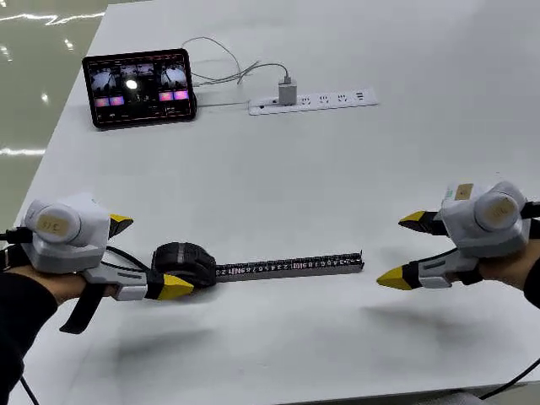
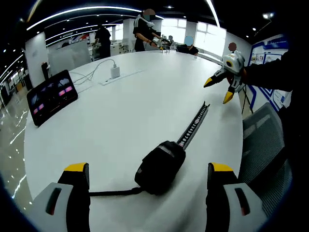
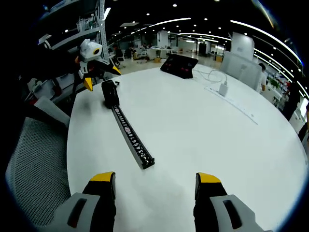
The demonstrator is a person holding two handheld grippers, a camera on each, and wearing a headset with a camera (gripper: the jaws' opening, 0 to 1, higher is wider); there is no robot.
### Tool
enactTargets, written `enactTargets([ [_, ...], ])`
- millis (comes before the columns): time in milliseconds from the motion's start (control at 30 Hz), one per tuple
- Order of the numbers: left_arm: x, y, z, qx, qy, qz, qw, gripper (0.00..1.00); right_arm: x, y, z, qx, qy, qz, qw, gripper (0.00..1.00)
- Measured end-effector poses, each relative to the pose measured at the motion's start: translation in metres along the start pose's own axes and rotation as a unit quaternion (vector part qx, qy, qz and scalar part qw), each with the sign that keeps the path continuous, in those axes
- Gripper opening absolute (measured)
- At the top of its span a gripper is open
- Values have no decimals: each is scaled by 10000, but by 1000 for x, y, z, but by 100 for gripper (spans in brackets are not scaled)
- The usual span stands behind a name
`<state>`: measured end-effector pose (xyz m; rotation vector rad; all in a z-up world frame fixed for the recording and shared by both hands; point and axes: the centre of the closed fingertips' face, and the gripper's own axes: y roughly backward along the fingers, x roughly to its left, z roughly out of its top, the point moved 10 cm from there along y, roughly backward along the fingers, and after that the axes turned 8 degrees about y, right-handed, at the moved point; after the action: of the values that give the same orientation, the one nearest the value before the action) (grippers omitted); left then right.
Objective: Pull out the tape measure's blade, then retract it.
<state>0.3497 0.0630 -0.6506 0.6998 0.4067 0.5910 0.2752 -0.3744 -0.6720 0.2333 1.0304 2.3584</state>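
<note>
Near left: black rubbery tape measure case point(image 1: 184, 263), numbered blade point(image 1: 291, 267) stretched rightward. Probably dense, grippy; blade springy, best pinched at end hook point(image 1: 361, 257). Left gripper point(image 1: 157, 254) spread around case; right gripper point(image 1: 393, 249) spread, beside hook.

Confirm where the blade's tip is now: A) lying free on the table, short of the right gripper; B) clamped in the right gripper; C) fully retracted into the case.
A: the blade lies extended on the table, its tip apart from the open right gripper.
</note>
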Motion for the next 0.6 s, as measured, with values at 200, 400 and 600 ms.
enactTargets([
  [200, 1, 11, -3, -712, 150, 6, 9974, 99, 1, 9, -11, -84, -162, -204, 9996, 69],
  [400, 5, 24, -15, -760, 394, 299, 9959, 99, 0, 25, -20, -189, -284, -494, 9982, 77],
  [600, 5, 33, -31, -701, 601, 369, 9950, 99, 6, 38, -30, -289, -477, -569, 9968, 85],
])
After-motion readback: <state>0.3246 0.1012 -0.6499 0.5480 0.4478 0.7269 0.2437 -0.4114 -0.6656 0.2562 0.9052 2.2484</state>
